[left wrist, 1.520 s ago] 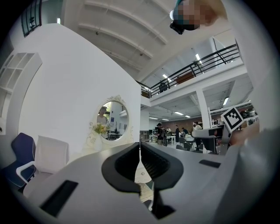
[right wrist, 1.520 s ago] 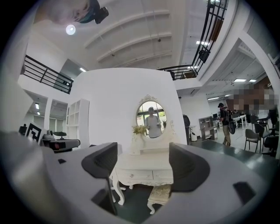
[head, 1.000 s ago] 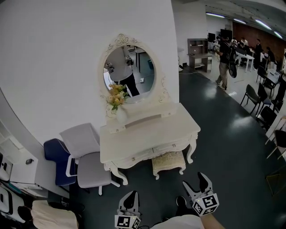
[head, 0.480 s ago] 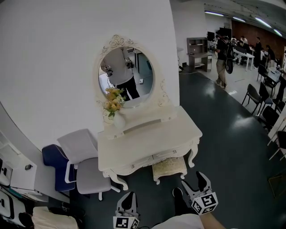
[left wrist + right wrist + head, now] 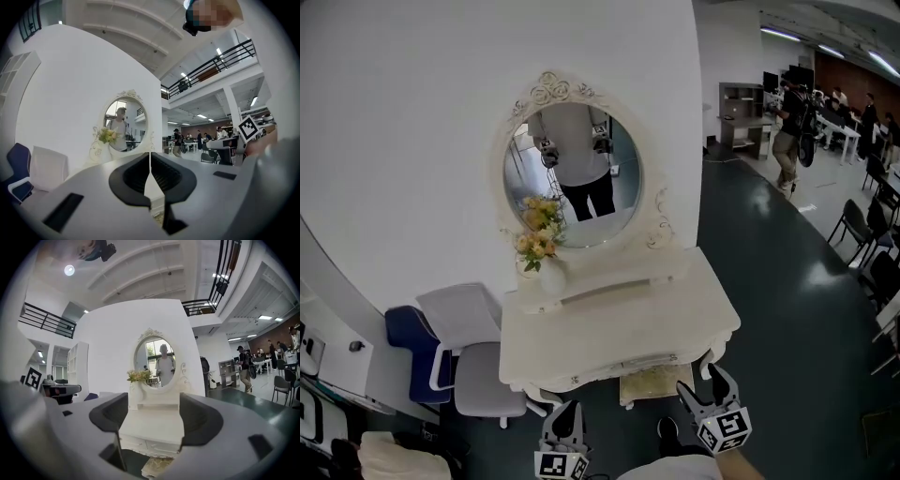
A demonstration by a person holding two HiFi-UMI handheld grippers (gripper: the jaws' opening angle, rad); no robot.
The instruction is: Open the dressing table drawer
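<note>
left gripper [image 5: 565,412]: closed, empty | right gripper [image 5: 703,382]: wide apart, empty | dressing table [image 5: 619,323] untouched

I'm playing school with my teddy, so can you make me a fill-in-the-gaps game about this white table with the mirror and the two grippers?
1. The left gripper is ___, while the right gripper is open with nothing in it.
2. The flowers stand on the dressing table, by the mirror's lower ___ edge in the head view.
3. The seat tucked under the table is a ___.
4. The drawer is ___.
Missing words: shut; left; stool; closed.
</note>
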